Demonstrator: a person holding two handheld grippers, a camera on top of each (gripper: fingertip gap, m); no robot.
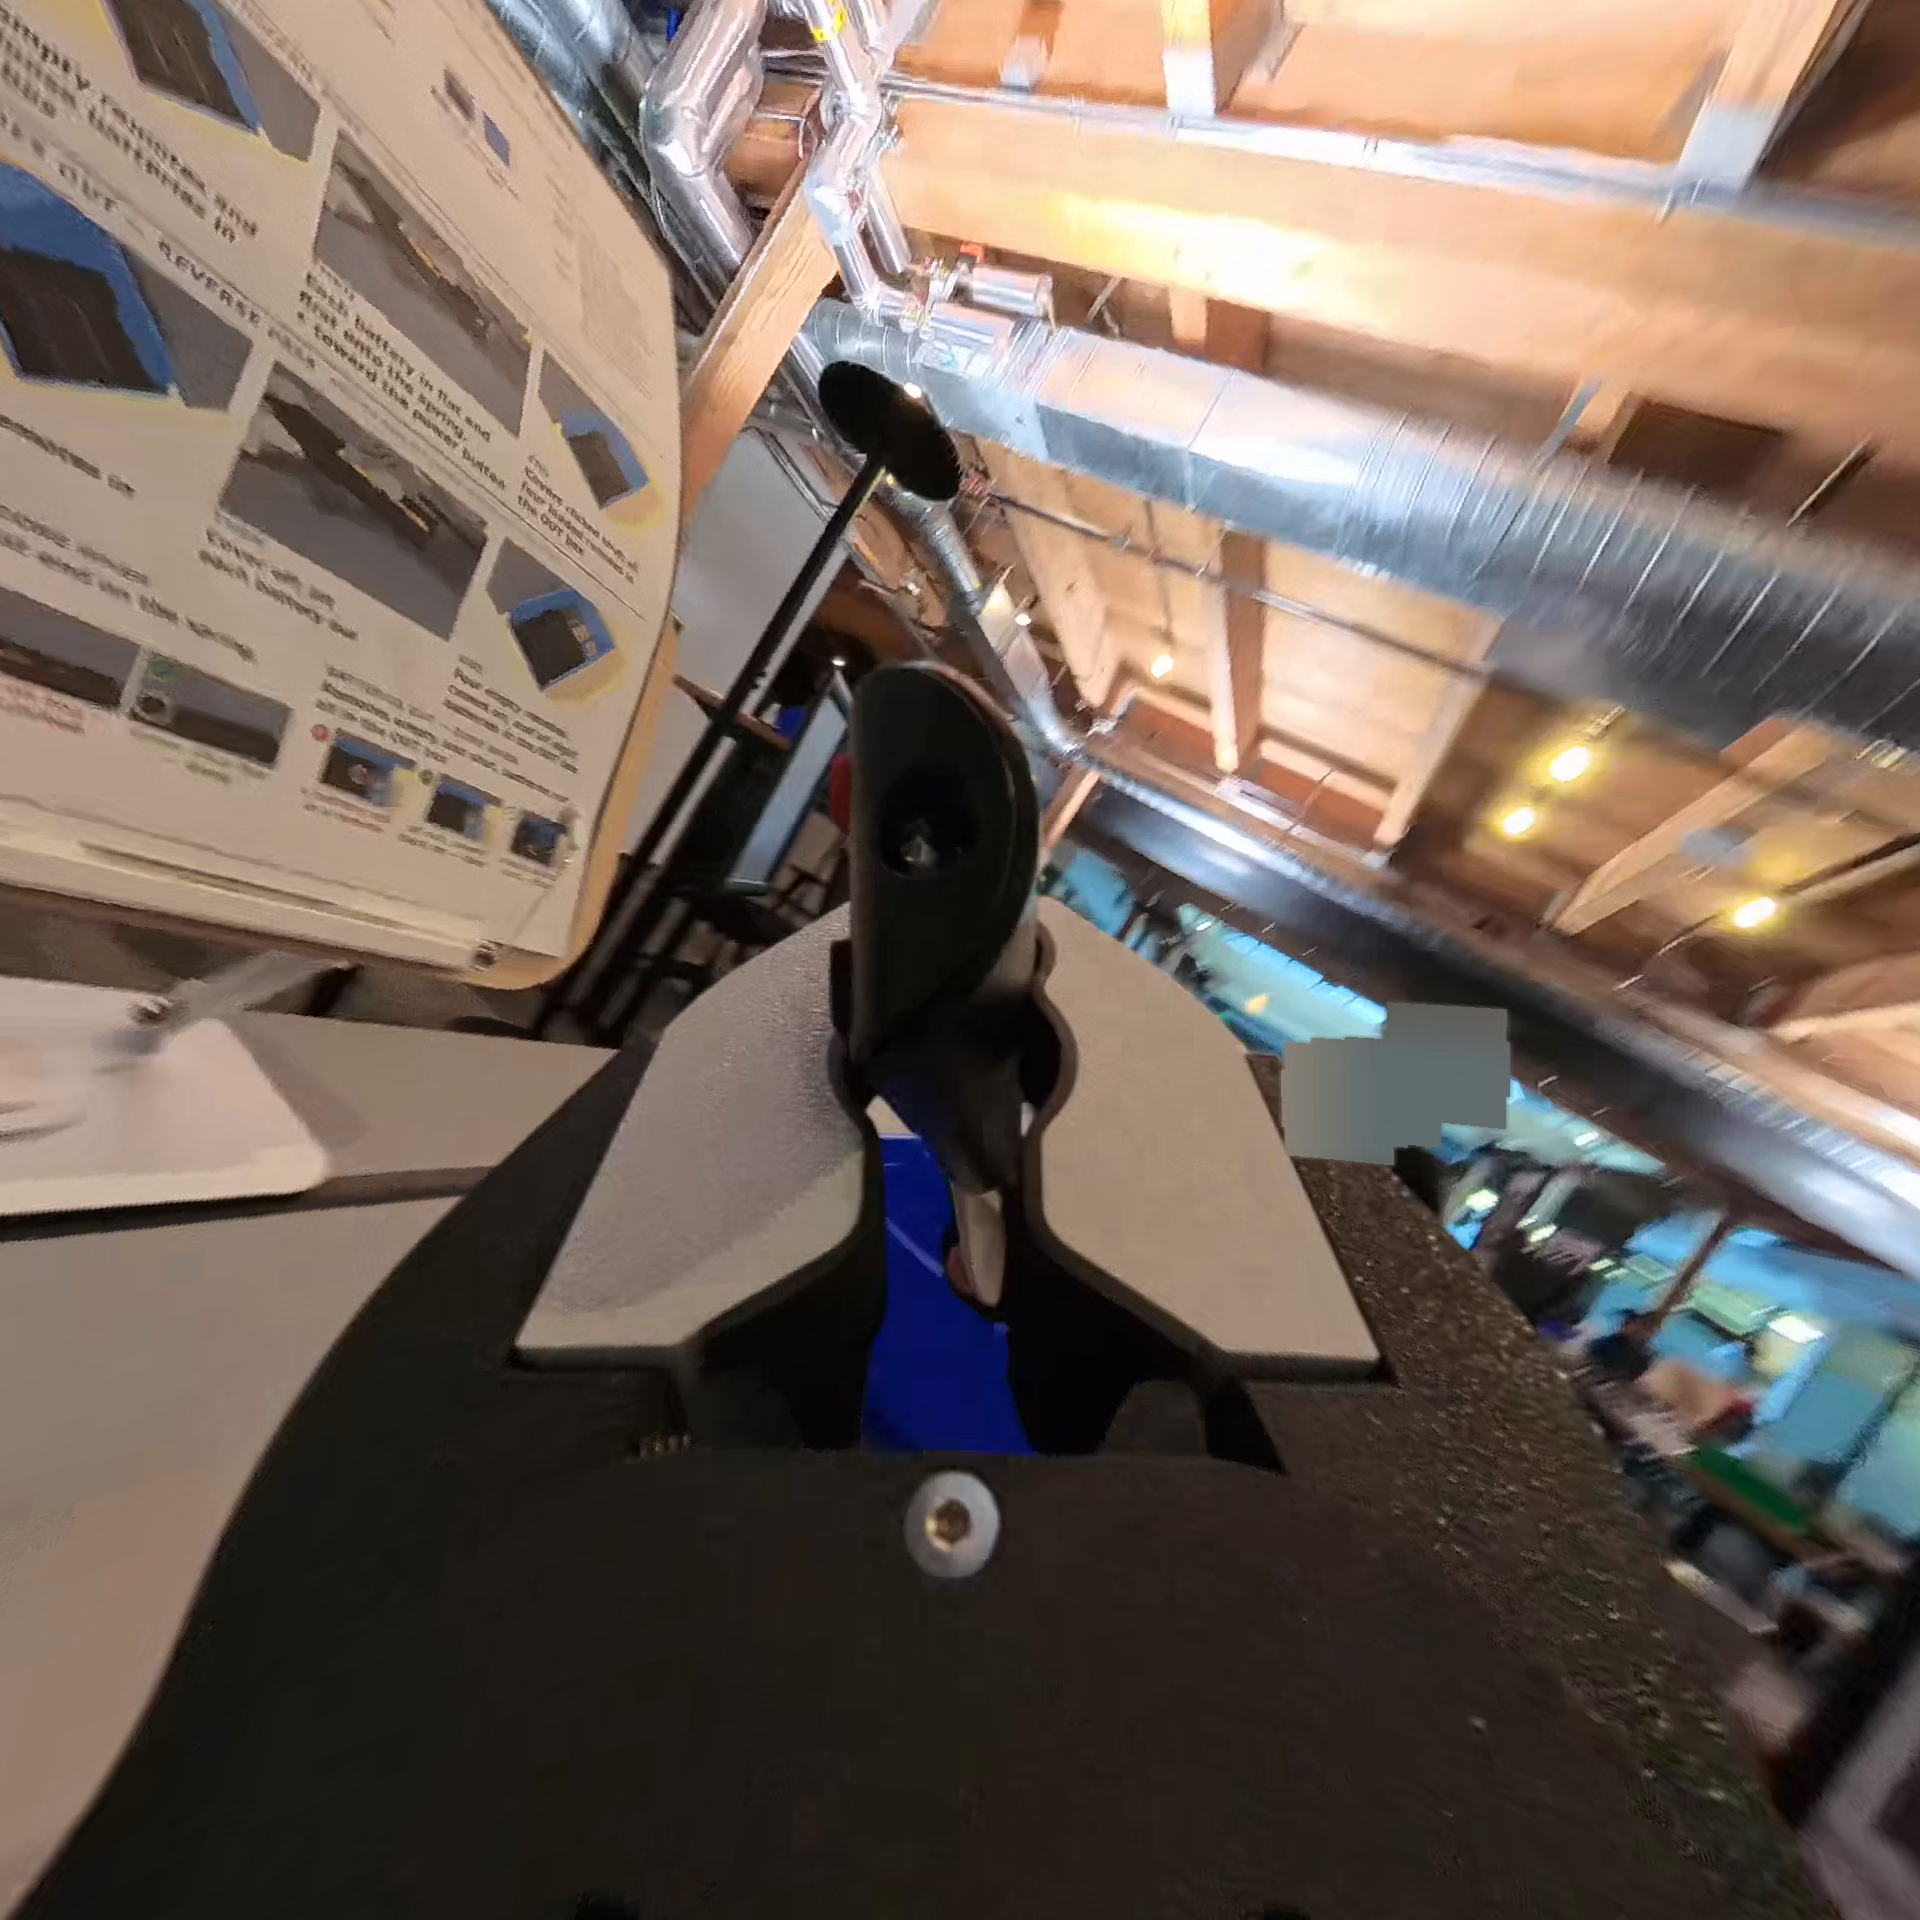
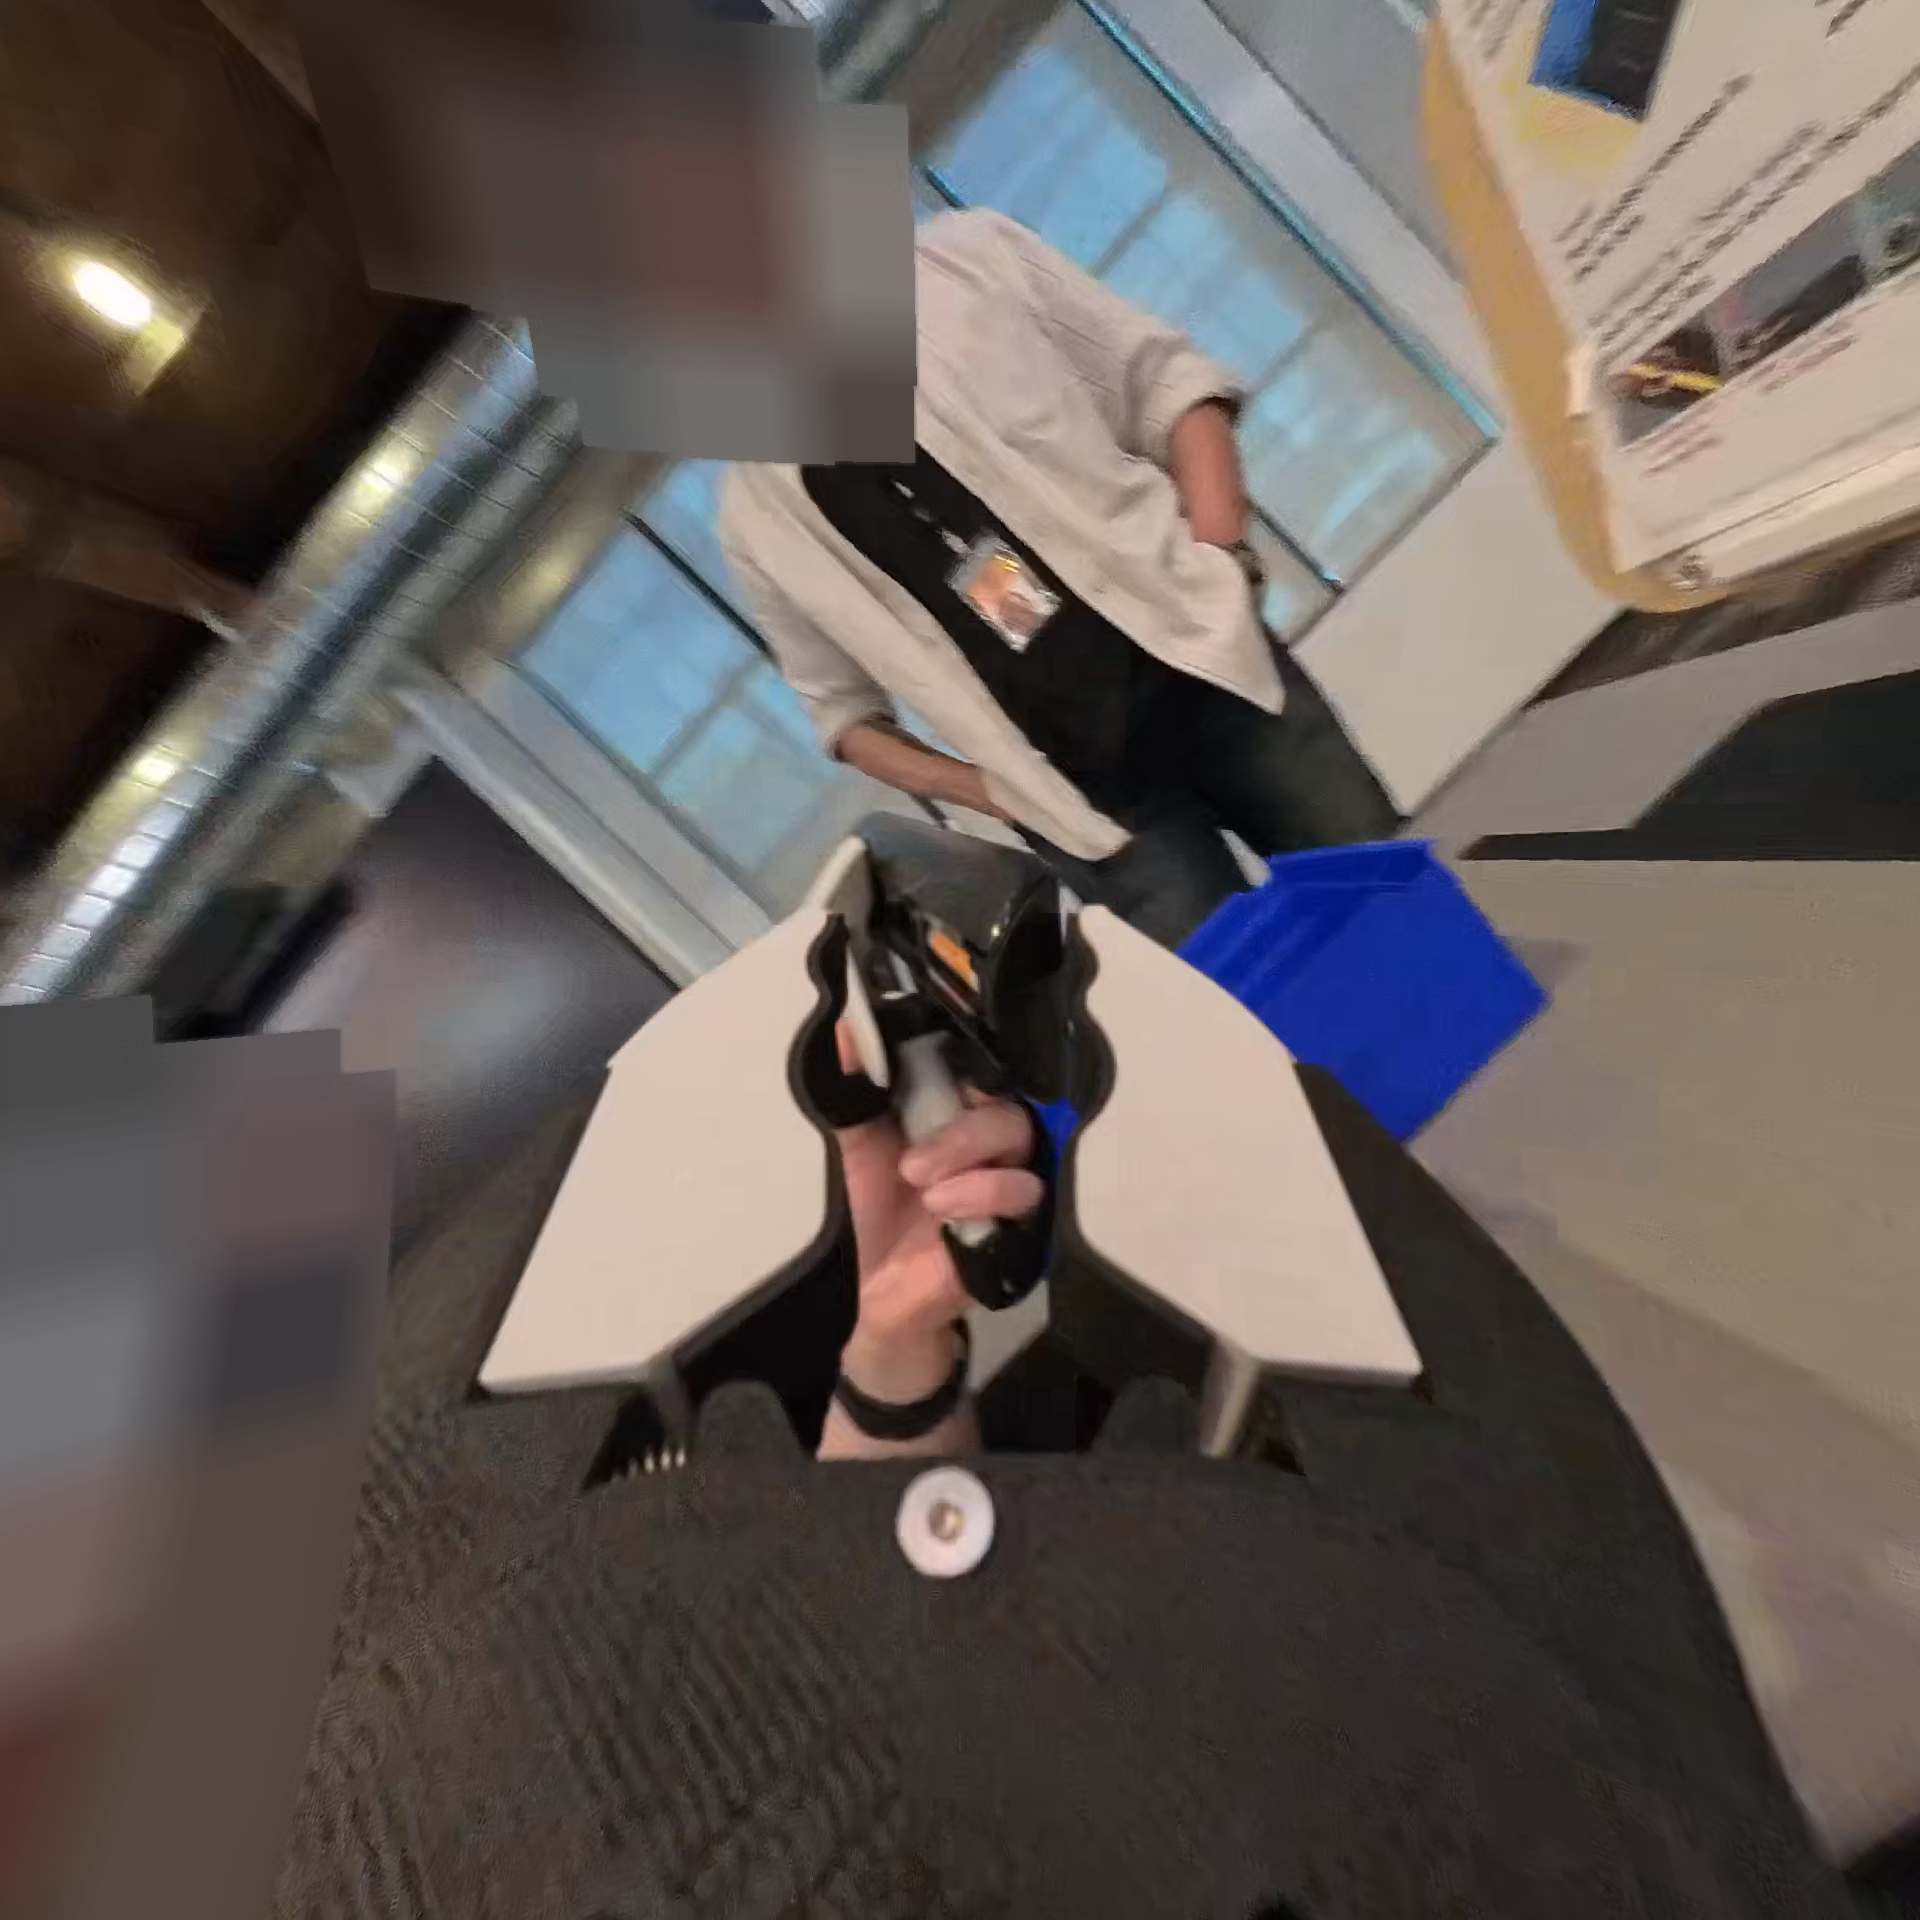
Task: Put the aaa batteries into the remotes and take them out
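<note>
Both grippers (image 1: 940, 1039) (image 2: 951, 997) clamped on one black remote (image 1: 930, 831), mid-frame, held aloft.
Could slip or twist loose if either clamp eases.

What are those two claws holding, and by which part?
Both grippers, left and right, clamp one glossy black remote; each view shows its end between the fingertips, but which end is unclear.

Left hand-held gripper (image 1: 948, 1049): tilted steeply upward, its 2 grey-faced fingers (image 1: 727, 1143) drawn close with a narrow gap, pinching a black object between them. Right hand-held gripper (image 2: 951, 997): also raised and rolled to one side, 2 fingers (image 2: 707, 1174) near together, closed on a glossy black object. Bare hand (image 2: 920, 1236) with dark wristband visible between the right fingers, curled around a grip.
</note>
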